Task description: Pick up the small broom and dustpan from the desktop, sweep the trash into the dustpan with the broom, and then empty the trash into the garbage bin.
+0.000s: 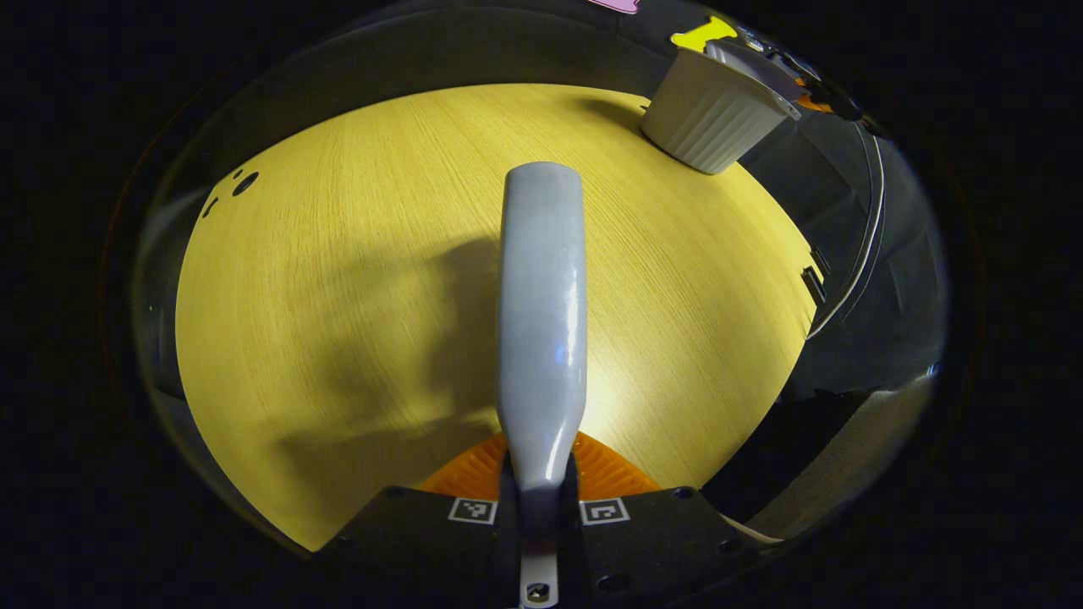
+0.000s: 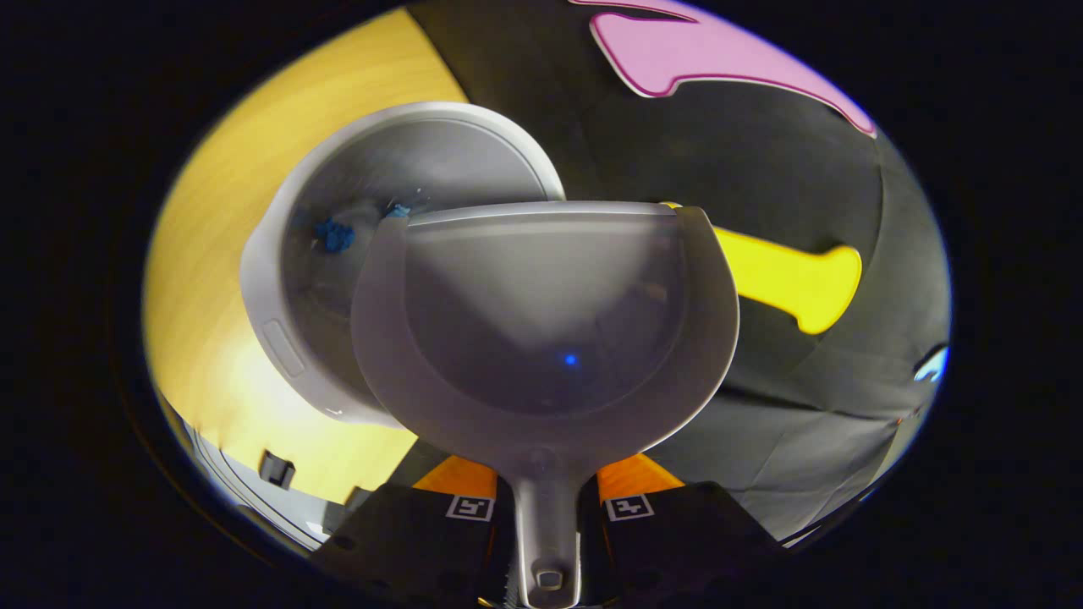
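Left tongs (image 1: 539,499): black flat body at 6 o'clock, two small square black-and-white coded markers flanking centre slot, round screw holes along lower edge, ribbed pads (image 1: 609,469) fanning out ahead. Right tongs (image 2: 546,499): same black body at 6 o'clock, paired square markers, screw holes, pads (image 2: 630,474) just above.

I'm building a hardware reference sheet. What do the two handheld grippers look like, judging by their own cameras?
Both look alike. The left gripper and the right gripper each have a dark, flat body with small round holes and two square black-and-white tags, one beside each finger. No sleeve or cable on them can be made out.
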Motion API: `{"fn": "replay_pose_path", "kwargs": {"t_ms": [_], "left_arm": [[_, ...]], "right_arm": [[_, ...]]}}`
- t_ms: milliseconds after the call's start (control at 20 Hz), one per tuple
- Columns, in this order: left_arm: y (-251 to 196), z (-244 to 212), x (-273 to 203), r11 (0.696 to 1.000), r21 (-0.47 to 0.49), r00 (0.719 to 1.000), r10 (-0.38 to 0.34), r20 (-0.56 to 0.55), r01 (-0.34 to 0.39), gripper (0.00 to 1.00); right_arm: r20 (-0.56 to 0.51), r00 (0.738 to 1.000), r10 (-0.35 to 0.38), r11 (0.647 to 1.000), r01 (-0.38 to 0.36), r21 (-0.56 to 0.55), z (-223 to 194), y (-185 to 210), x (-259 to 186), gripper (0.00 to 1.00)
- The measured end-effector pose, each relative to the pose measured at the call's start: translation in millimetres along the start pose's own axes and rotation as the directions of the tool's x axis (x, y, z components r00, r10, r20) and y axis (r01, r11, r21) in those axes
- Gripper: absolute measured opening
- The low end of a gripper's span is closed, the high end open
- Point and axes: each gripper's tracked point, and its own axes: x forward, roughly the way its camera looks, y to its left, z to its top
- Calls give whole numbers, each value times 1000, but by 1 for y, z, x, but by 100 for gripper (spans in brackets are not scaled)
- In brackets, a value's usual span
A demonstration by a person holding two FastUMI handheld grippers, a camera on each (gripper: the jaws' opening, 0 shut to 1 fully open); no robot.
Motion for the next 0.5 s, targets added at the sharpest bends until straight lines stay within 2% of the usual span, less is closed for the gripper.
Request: {"fn": "replay_pose_path", "kwargs": {"t_ms": [150, 250, 350, 500], "left_arm": [[0, 2, 0, 1000, 4, 1000, 3, 2, -3, 21], [0, 3, 0, 1000, -3, 1000, 4, 8, -4, 21], [0, 3, 1, 1000, -8, 1000, 8, 10, -8, 21], [1, 3, 0, 1000, -13, 1000, 22, 10, -22, 21]], "right_arm": [[26, 1000, 15, 986, -19, 164, -13, 0, -2, 33], [68, 998, 17, 958, -36, 286, -16, -3, -12, 33], [123, 992, 31, 907, -80, 413, -19, -1, -17, 33], [205, 977, 51, 807, -161, 568, -18, -4, -18, 33]]}}
